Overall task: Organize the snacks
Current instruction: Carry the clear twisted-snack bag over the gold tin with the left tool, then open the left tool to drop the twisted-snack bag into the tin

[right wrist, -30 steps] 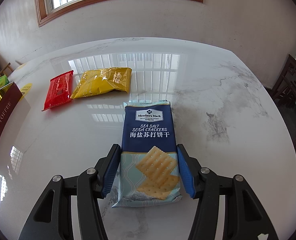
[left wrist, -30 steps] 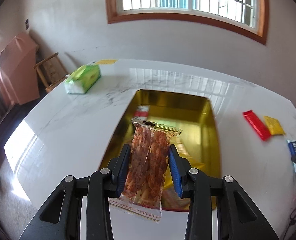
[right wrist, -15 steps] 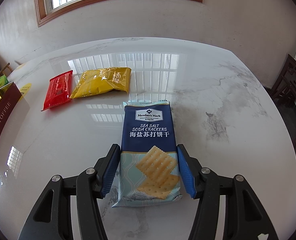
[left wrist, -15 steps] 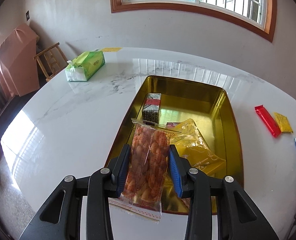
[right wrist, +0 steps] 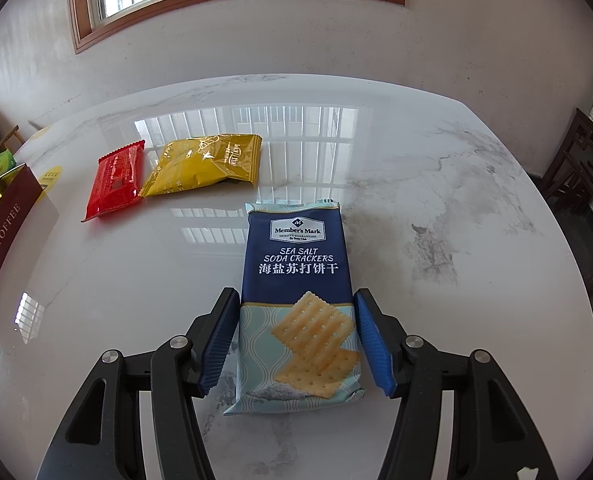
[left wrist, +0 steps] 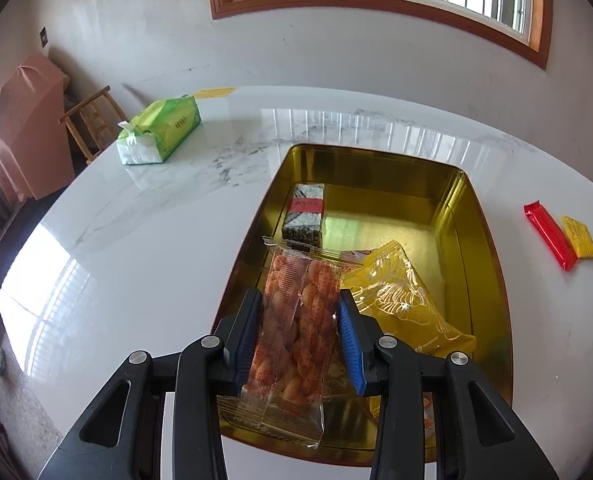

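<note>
Over the near end of the gold metal tin point(left wrist: 492, 280) on the white marble table point(left wrist: 144, 248), the left gripper point(left wrist: 298, 332) is clamped on a clear plastic packet of orange-brown twisted snacks point(left wrist: 296, 332), with a yellow foil bag point(left wrist: 400, 296) and a small speckled pack with a red band point(left wrist: 304, 216) lying inside the tin. On the same table, the right gripper point(right wrist: 296, 336) straddles a blue sea salt soda cracker pack point(right wrist: 296, 304) lying flat, its blue pads point(right wrist: 370, 340) just clear of the pack's sides. Farther off lie a red foil packet point(right wrist: 116, 184) and a yellow foil packet point(right wrist: 204, 164), side by side.

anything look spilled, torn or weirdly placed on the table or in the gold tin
Nothing stands out. The snack packets in the gold tin look sealed, and the soda crackers pack, red packet and yellow packet lie flat and intact.
</note>
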### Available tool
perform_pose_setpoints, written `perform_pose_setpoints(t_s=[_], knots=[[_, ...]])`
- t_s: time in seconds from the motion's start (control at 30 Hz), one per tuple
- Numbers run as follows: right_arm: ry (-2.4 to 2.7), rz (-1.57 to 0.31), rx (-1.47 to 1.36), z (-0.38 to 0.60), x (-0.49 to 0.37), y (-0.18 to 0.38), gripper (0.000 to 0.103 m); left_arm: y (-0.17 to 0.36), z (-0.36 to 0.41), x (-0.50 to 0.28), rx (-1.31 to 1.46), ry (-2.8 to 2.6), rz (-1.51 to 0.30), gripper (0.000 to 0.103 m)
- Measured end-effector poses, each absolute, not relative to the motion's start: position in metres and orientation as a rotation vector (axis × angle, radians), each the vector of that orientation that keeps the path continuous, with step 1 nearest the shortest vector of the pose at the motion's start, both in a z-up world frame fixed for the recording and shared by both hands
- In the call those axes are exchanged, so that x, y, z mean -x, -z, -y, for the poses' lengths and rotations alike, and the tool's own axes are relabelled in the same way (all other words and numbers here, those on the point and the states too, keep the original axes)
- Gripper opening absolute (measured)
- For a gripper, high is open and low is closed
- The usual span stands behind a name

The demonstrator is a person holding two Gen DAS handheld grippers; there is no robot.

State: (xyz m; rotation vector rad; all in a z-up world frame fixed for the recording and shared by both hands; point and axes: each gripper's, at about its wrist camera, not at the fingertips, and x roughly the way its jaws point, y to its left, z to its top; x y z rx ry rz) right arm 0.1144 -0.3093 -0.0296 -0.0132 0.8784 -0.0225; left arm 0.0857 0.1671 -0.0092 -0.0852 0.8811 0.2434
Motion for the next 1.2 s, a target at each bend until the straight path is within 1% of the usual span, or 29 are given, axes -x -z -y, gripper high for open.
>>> perform_pose_setpoints(t_s=[0.57,0.63,0.7,1.03,1.2], knots=[[0.029,-0.882,0.011,0.316,-0.113,0.031,0.065,0.017,-0.173,-0.088,0.081,-0.250,-0.927,0.040],[0.029,-0.882,0.012,0.315,-0.113,0.031,0.065,0.015,-0.172,-0.087,0.071,-0.249,-0.921,0.045],[0.029,-0.882,0.012,0.316,-0.113,0.031,0.065,0.012,-0.171,-0.084,0.066,-0.248,-0.914,0.055],[0.035,-0.883,0.010,0.313,-0.114,0.031,0.065,-0.004,-0.163,-0.067,0.059,-0.232,-0.877,0.058],[0.051,-0.883,0.004,0.312,-0.112,0.031,0.065,-0.010,-0.163,-0.058,0.084,-0.226,-0.863,0.061]])
